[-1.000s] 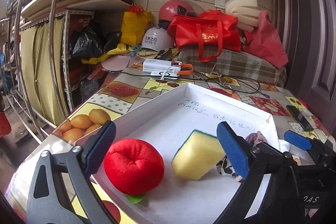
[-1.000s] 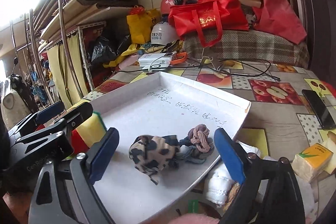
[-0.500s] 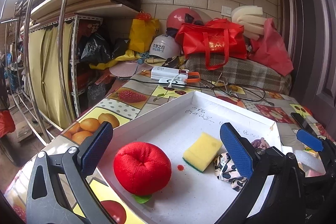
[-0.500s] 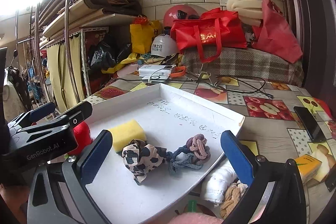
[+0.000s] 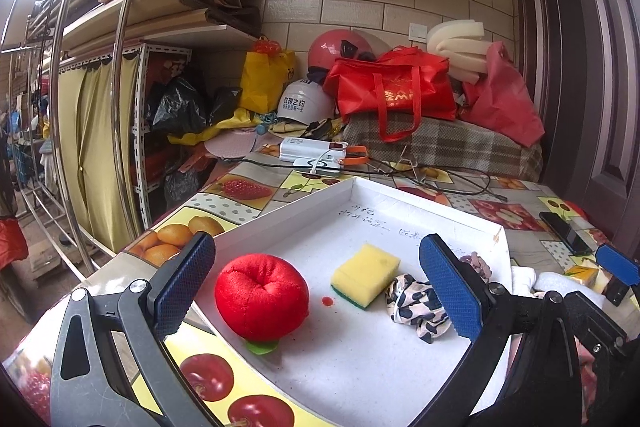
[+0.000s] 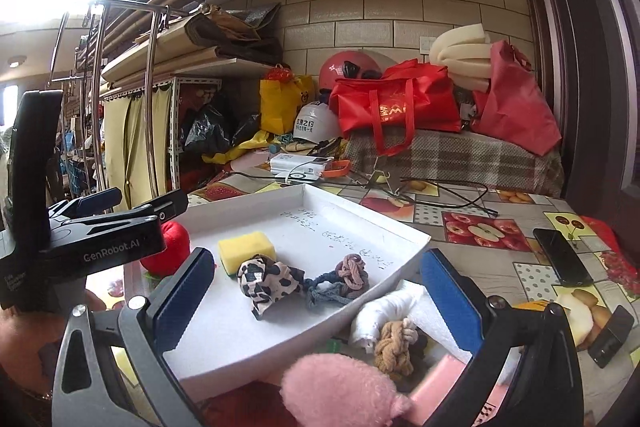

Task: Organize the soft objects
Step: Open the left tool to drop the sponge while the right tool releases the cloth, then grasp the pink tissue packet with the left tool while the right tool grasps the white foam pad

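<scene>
Since a second ago the yellow sponge (image 5: 366, 274) has dropped from a tilted pose to lie flat in the white tray (image 5: 280, 217), between the red plush apple (image 5: 261, 296) near the tray's left edge and the spotted scrunchie (image 5: 416, 301). The left gripper (image 5: 320, 283) has pulled back, jaws spread and empty. The right gripper (image 6: 316, 297) is likewise released, raised over the tray's right edge above loose soft items on the table (image 6: 460, 211).

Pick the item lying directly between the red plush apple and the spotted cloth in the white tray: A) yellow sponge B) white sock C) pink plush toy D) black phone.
A: the yellow sponge sits between the red plush apple and the spotted cloth in the white tray.
</scene>
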Action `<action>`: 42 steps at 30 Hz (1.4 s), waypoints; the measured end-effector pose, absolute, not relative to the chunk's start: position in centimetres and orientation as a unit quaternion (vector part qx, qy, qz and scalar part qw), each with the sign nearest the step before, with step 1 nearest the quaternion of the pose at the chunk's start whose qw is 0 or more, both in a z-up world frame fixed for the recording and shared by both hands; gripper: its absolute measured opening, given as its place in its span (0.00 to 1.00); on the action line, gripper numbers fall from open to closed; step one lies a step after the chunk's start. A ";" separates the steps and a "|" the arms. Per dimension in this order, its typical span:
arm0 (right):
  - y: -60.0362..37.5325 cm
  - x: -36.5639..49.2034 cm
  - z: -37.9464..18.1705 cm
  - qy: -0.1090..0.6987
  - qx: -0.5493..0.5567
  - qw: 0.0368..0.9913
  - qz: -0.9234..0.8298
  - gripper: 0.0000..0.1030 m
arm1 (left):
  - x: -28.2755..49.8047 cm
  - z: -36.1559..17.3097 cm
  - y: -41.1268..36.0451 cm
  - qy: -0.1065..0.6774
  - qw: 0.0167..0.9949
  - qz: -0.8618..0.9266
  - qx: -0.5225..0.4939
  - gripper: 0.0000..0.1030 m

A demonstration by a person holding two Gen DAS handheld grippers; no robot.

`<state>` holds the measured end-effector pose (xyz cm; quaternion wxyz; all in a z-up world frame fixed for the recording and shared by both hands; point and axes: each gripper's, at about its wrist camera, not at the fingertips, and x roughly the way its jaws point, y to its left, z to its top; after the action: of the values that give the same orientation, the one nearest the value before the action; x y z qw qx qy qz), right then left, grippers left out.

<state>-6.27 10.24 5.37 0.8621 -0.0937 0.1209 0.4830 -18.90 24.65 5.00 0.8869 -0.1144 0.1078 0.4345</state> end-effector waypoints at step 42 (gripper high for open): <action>-0.2 13.6 2.0 0.334 -0.173 0.818 0.436 0.99 | -0.6 2.2 10.1 0.352 0.926 0.120 -0.068 0.98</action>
<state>13.55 -0.21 2.03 0.8175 -0.1735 0.3341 0.4359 -0.61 10.14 2.22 0.9259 -0.0681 0.3517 0.1199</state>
